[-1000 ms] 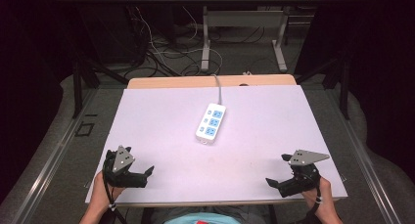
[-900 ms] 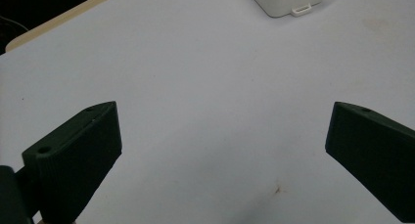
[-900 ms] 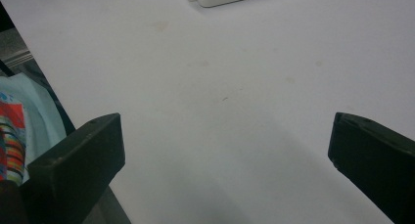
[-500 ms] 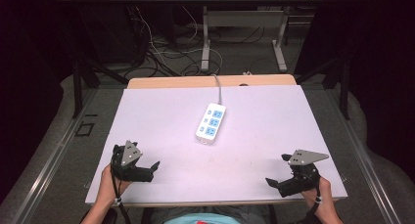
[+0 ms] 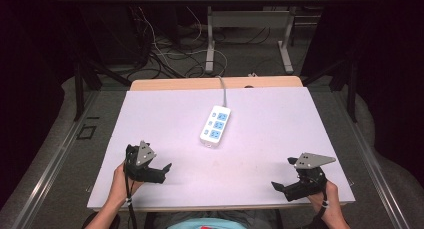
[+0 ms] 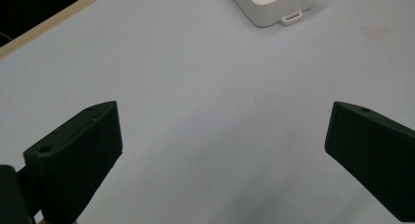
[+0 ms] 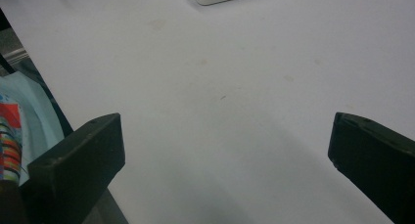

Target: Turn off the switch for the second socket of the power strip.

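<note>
High view shows a white power strip (image 5: 216, 125) at frame centre, untouched. Left gripper (image 5: 159, 172) and right gripper (image 5: 284, 188), lower corners, both gape empty. A good approach squares jaws across the strip's narrow sides.

My high view looks forward and down over the whole pale lilac table (image 5: 165, 116). Both gripper views skim low across it, sharing the white plastic power strip (image 6: 274, 4) at their top edges.
</note>
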